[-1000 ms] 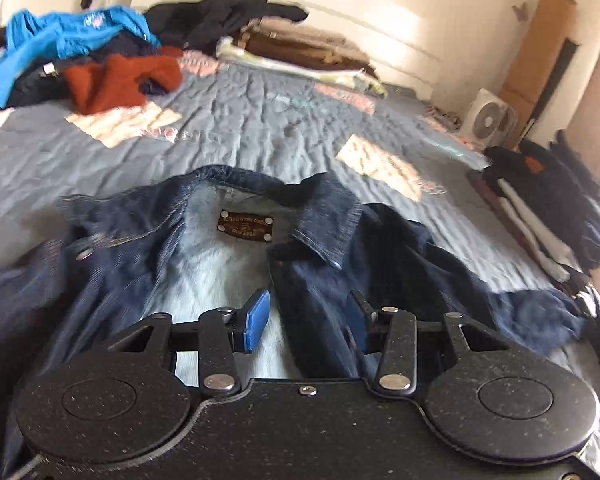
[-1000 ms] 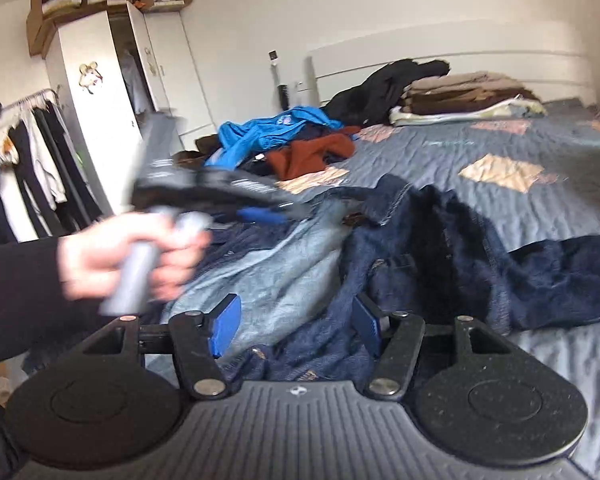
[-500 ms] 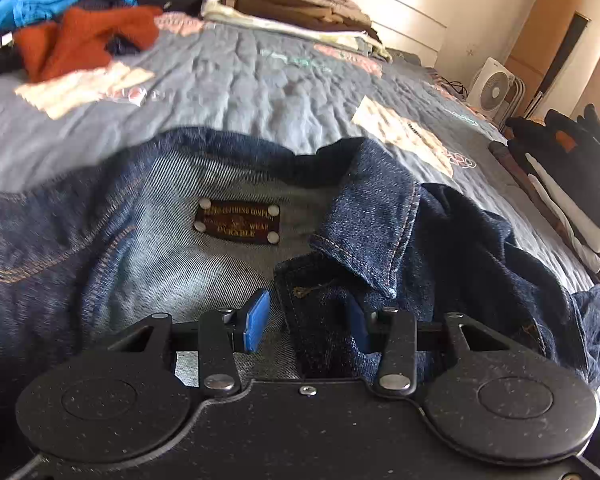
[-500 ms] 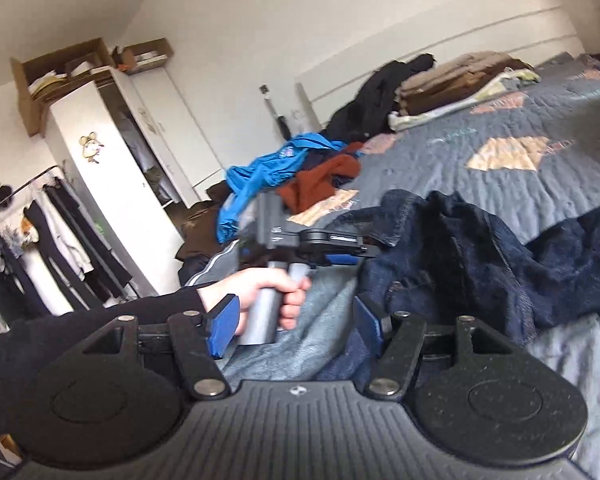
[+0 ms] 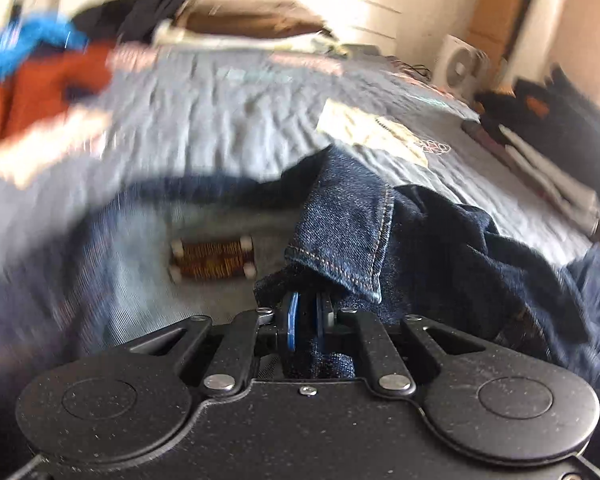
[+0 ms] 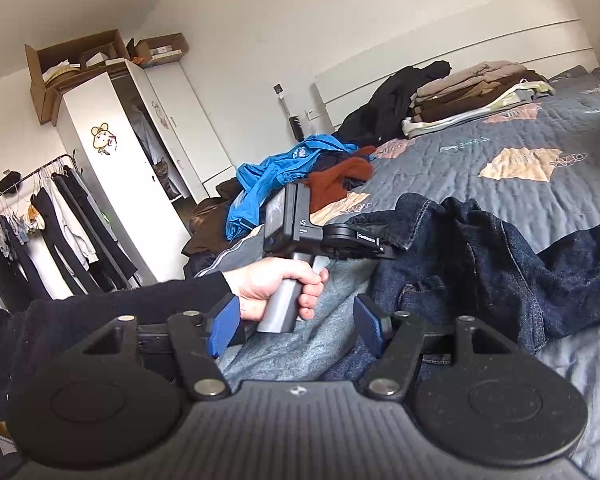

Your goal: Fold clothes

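White wardrobe (image 6: 112, 184), pale walls

Denim jacket (image 5: 340, 232): coarse dark twill outside, paler brushed weave inside, woven brown label (image 5: 212, 258) at neck. Quilt (image 5: 228, 112) under jacket: matt grey stitched cloth. Left gripper (image 5: 305, 318): speckled matt black plastic, bright metal rivets, blue pads.
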Available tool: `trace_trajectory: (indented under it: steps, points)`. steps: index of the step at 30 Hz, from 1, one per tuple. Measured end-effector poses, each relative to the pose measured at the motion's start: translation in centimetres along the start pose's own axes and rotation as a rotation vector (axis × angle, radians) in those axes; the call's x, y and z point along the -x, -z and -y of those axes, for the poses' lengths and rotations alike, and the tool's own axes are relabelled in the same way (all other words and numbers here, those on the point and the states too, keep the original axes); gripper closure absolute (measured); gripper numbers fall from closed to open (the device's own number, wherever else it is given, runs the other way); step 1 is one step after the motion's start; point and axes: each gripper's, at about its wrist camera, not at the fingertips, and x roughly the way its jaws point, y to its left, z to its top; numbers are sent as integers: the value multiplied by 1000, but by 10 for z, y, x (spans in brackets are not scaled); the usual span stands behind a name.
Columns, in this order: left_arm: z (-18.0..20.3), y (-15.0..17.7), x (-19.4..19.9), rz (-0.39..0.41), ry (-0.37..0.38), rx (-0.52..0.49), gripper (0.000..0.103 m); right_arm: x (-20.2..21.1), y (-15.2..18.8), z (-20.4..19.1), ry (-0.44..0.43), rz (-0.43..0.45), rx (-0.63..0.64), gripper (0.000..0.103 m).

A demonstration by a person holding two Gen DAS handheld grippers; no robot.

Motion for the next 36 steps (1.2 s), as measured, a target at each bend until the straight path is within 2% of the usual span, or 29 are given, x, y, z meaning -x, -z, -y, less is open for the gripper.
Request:
trace_trajectory:
  steps: [3,5,8,10,13,15,17,21,23,26,28,30,34,36]
  points:
    - [6,-10,11,45,-37,-83,95,1,1,0,3,0,1,41]
    - [17,-11,11,71,-120,-217,95,1,2,-1,5,3,4,41]
    - [28,-9,-1,62,-208,-324,95,0,3,-3,8,-2,11,41]
    - [31,-5,-18,-4,-235,-338,93,-1,4,-3,13,-9,22,41]
    - [28,3,-49,-188,-248,-290,85,-3,5,-3,13,-26,29,41]
    - [27,0,-45,-179,-254,-240,81,-4,6,-3,8,-38,32,41]
    - [17,-4,-29,-163,-205,-138,72,-3,4,-1,1,-45,34,41]
    - [5,11,38,-96,-155,-65,48,3,-2,3,2,-35,28,41]
    - [4,29,78,-90,-122,-30,47,9,-7,6,15,-18,18,41]
    - [25,71,138,-94,-107,-32,46,15,-13,11,32,2,8,41]
    - [48,101,176,-81,-82,-77,46,18,-15,11,55,8,20,41]
    - [81,131,210,-81,-19,-120,46,21,-17,9,86,4,41,41]
    - [159,184,256,-58,90,-343,46,37,-21,2,135,18,69,41]
    - [198,210,271,-25,124,-494,46,47,-23,0,157,29,79,41]
